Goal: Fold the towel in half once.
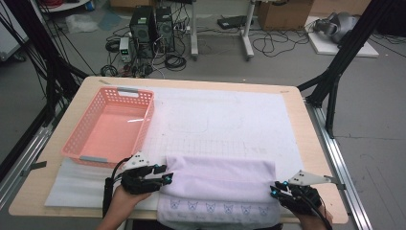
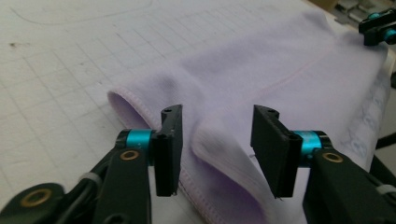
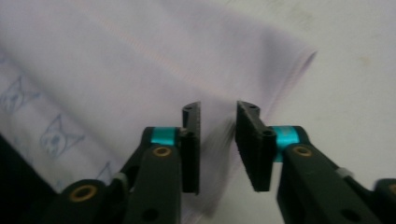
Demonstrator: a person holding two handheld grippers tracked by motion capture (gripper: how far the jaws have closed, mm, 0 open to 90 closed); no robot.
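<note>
A lilac towel with small printed cat faces lies folded along the table's near edge. My left gripper is at its left end, my right gripper at its right end. In the left gripper view the jaws stand apart around a raised fold of the towel, and the pads do not press it. The right gripper's blue-tipped fingers show at the towel's far corner. In the right gripper view the jaws stand apart over the hemmed edge of the towel, with a clear gap between the pads.
A pink plastic basket stands on the left half of the table, just beyond my left gripper. A white gridded mat covers the wooden tabletop. Black frame posts flank the table; computers and cables sit on the floor behind.
</note>
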